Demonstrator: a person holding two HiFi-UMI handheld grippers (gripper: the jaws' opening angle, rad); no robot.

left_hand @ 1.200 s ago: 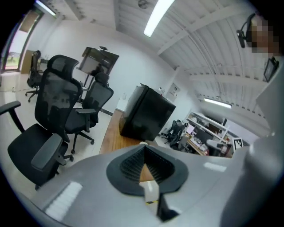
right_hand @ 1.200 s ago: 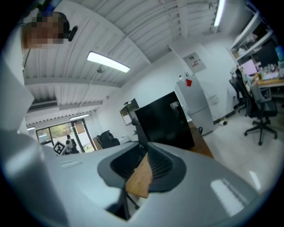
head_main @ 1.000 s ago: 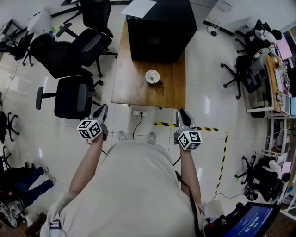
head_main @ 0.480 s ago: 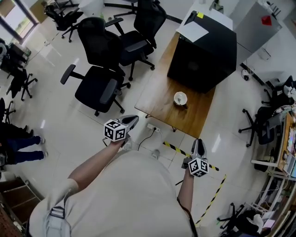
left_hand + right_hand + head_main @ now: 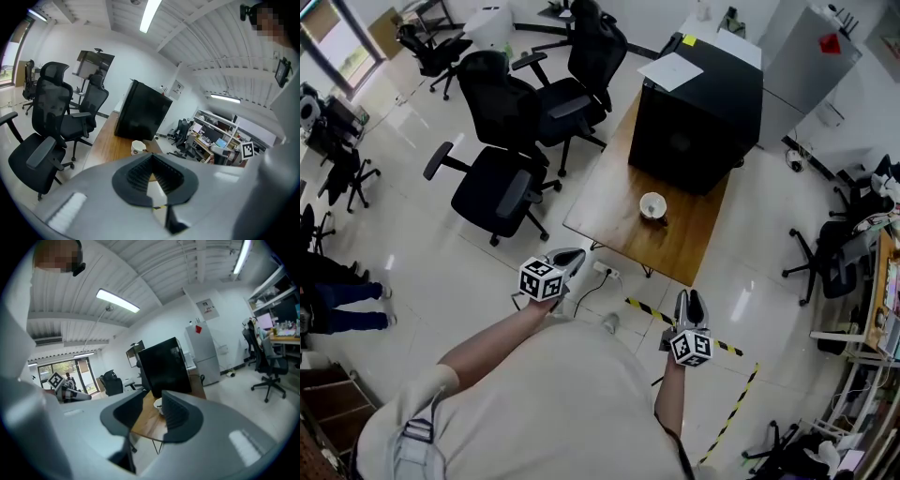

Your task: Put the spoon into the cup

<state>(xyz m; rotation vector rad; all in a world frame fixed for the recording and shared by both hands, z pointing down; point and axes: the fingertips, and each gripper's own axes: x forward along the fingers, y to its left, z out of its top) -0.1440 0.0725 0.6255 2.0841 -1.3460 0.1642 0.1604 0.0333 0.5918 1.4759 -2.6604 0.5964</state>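
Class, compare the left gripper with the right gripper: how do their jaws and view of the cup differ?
The left gripper has jaws meeting at the tips; the right gripper has jaws apart, opening. The distant cup shows above the left gripper's tips but between the right gripper's jaws. Both hold nothing.

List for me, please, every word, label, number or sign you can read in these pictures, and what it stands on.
No text here can be read.
Cup: dark marks on its side, too blurred to read.
Wall poster: too small to read.
Red diamond sign on the grey cabinet: no legible characters.
Sheet of paper on the black box: nothing legible.
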